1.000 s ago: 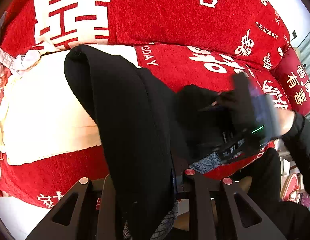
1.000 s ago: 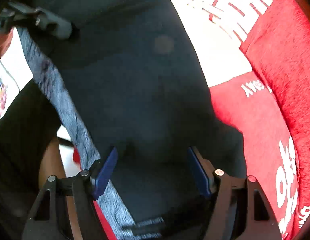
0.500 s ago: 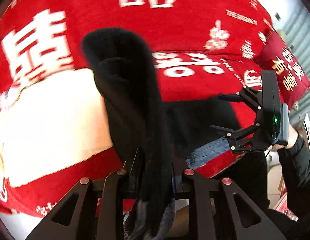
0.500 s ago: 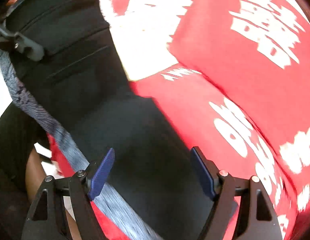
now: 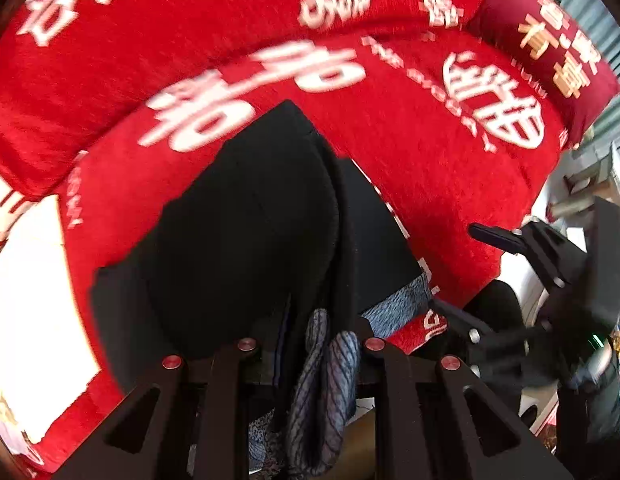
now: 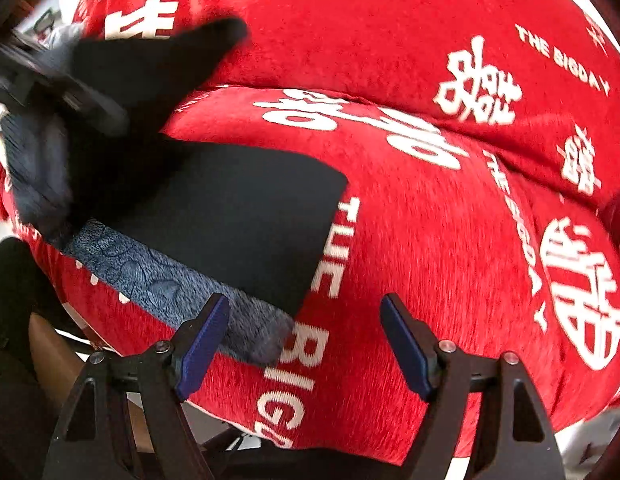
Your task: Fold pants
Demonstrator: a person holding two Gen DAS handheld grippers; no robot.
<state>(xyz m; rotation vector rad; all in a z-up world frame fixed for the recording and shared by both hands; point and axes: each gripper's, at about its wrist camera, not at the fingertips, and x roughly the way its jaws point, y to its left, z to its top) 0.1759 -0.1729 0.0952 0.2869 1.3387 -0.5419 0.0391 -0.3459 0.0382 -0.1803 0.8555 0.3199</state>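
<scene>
Black pants (image 5: 253, 232) with a grey-blue patterned waistband (image 5: 398, 308) lie partly on a red sofa seat. My left gripper (image 5: 310, 344) is shut on a bunched fold of the pants and waistband, holding it up above the lower layer. In the right wrist view the pants (image 6: 245, 216) lie flat with the waistband (image 6: 157, 280) along the seat's front edge. My right gripper (image 6: 305, 340) is open and empty above the waistband's end. It also shows in the left wrist view (image 5: 510, 280) at the right.
The red sofa cover (image 6: 450, 240) with white characters spans seat and backrest. A white cloth (image 5: 29, 300) lies at the left. A dark red cushion (image 5: 550, 40) sits at the far right. The seat's front edge (image 6: 350, 420) is below my right gripper.
My right gripper has let go of the pants and pulled back to the right. My left gripper has carried its fold over to the right, across the lower layer.
</scene>
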